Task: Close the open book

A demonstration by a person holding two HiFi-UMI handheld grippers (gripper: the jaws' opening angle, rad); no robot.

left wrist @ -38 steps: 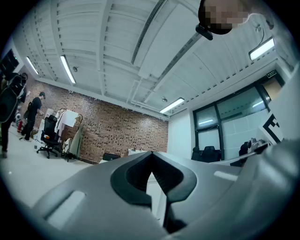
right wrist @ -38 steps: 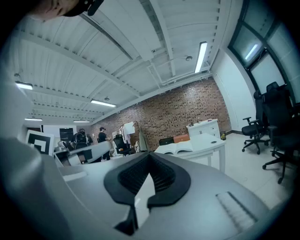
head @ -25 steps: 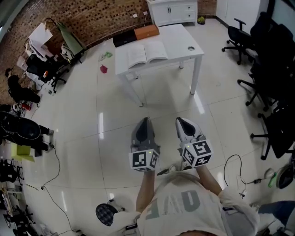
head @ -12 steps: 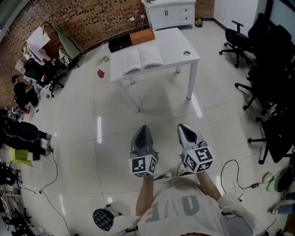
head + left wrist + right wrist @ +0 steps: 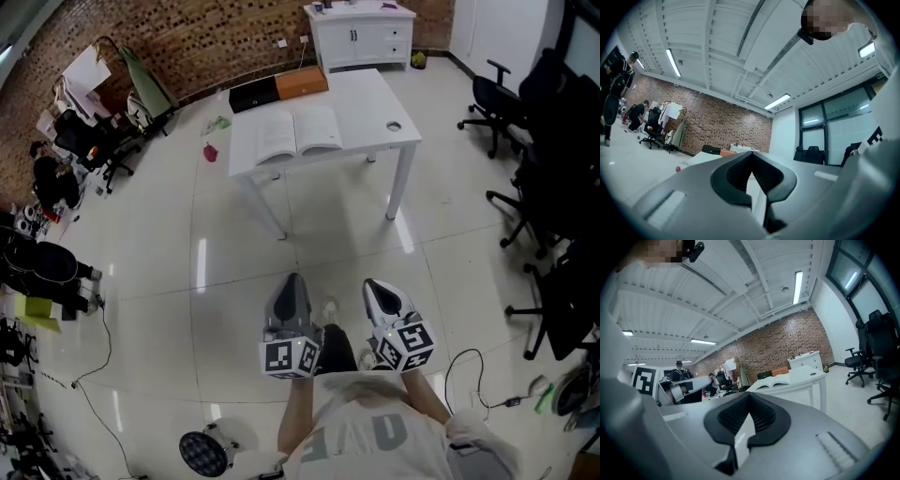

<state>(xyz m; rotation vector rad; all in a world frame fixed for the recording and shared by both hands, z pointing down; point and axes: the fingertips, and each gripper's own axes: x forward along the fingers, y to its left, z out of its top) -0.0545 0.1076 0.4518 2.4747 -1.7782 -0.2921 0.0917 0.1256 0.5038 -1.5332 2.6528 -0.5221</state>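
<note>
The open book [image 5: 298, 133] lies flat, pages up, on a white table [image 5: 375, 103] far ahead of me; in the right gripper view the book [image 5: 773, 383] shows low on the table [image 5: 806, 377]. My left gripper [image 5: 292, 279] and right gripper [image 5: 375, 285] hang side by side over the floor close to my body, well short of the table. Both point toward it. In its own view the left gripper [image 5: 751, 153] has its jaws closed tip to tip with nothing in them. The right gripper [image 5: 749, 394] looks the same, tips meeting and nothing held.
A black box [image 5: 251, 94] and an orange box [image 5: 302, 82] sit at the table's far edge. Behind stands a white cabinet [image 5: 361, 33]. Black office chairs [image 5: 539, 178] line the right side; chairs and clutter [image 5: 66, 141] fill the left. A cable [image 5: 473, 361] lies on the floor.
Both grippers have sunk a little and drawn nearer to my body. Their jaws stayed closed. The book lies open as before.
</note>
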